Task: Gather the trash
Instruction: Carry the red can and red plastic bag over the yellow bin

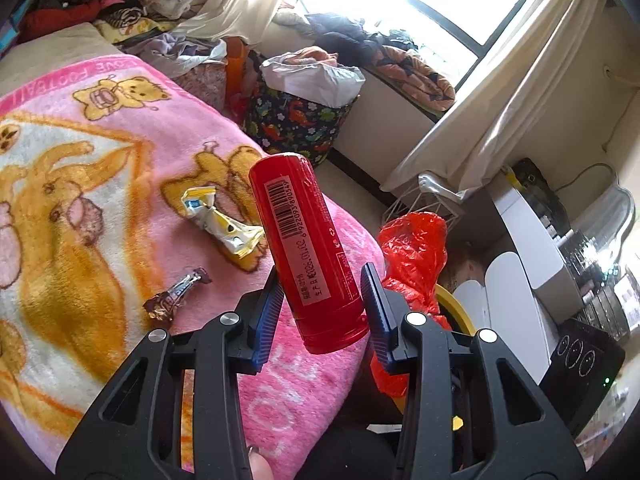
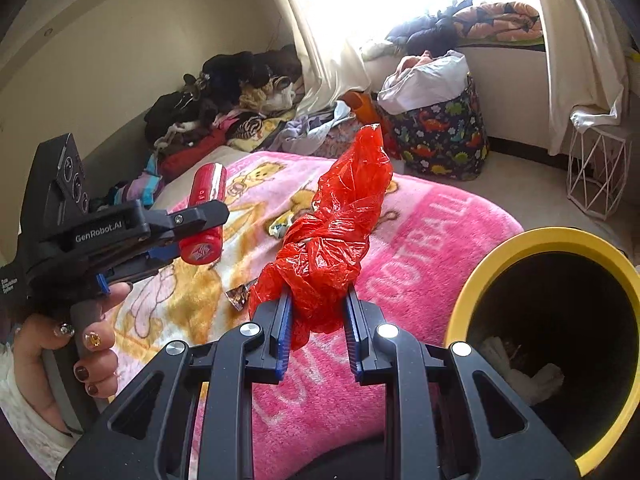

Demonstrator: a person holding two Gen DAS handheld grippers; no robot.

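Trash is in both of your tools. Your left gripper [image 1: 322, 294] pinches a red can [image 1: 306, 248] low on its body between the blue pads, so the can stands tilted above the pink cartoon-bear blanket [image 1: 100, 184], barcode facing the camera. From the right wrist view you can see that same can [image 2: 206, 216] held off the blanket, with your left hand [image 2: 86, 344] wrapped around the tool's handle. Your right gripper [image 2: 316, 314] is clamped on a crumpled red plastic bag [image 2: 332, 232], which sticks up and forward from between its pads.

Two pieces lie on the blanket: a yellow-and-white crumpled wrapper [image 1: 222, 222] and, nearer your left tool, a small brown candy wrapper [image 1: 176, 294]. They are near each other but apart.

A yellow-rimmed trash bin [image 2: 532, 244] sits just beside the blanket's edge on your right, its mouth open toward the camera, with pale crumpled paper [image 2: 520, 364] inside.
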